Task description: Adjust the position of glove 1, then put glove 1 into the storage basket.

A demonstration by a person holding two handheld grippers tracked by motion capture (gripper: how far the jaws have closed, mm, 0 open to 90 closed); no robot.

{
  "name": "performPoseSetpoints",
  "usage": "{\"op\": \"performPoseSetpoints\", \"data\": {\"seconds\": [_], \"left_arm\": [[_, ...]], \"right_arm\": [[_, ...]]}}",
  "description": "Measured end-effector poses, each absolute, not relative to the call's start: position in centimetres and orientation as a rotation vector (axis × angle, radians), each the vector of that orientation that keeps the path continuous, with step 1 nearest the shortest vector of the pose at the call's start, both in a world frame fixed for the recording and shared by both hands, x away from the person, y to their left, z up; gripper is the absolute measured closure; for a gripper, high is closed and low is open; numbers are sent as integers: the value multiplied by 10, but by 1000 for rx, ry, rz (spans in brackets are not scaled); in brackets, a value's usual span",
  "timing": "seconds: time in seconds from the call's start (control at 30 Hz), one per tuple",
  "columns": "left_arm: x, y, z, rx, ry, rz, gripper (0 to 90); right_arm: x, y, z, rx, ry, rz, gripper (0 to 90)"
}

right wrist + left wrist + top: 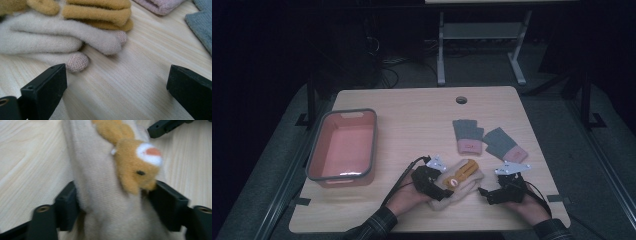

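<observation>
A cream glove (464, 181) with a mustard animal face lies on the wooden table (412, 115) near its front edge. My left gripper (443, 191) comes at it from the left. In the left gripper view the glove (100, 185) fills the gap and both jaws of the left gripper (115, 205) touch its sides, one against the animal face (137, 167). My right gripper (485, 193) rests just right of the glove, pointing at its fingertips. In the right gripper view the right gripper (116, 87) stands open over bare wood, with the glove's fingers (62, 37) just ahead.
A pink basin with a grey rim (349, 112) stands at the left of the table. Two grey gloves with pink cuffs (468, 135) (504, 145) lie behind the right gripper. A cable hole (461, 99) sits near the far edge.
</observation>
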State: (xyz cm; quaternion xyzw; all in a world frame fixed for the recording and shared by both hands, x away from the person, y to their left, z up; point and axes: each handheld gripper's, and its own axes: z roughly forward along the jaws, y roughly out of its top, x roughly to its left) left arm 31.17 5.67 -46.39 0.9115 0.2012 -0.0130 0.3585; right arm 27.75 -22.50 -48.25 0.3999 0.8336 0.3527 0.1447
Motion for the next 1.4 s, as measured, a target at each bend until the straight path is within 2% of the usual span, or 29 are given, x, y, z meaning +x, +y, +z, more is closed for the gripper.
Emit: {"op": "performPoseSetpoints", "data": {"seconds": [0.4,0.73,0.93,1.4], "left_arm": [[317,63,-464,2322,554,-79,563],[321,69,-459,2271,571,-132,744],[322,68,-453,2253,552,-168,779],[326,84,-426,2177,540,-160,785]], "right_arm": [[277,-225,-482,1150,2404,1014,23],[277,-225,-482,1152,2405,1014,23],[278,-225,-482,1150,2406,1015,23],[277,-226,-482,1146,2406,1014,23]]}}
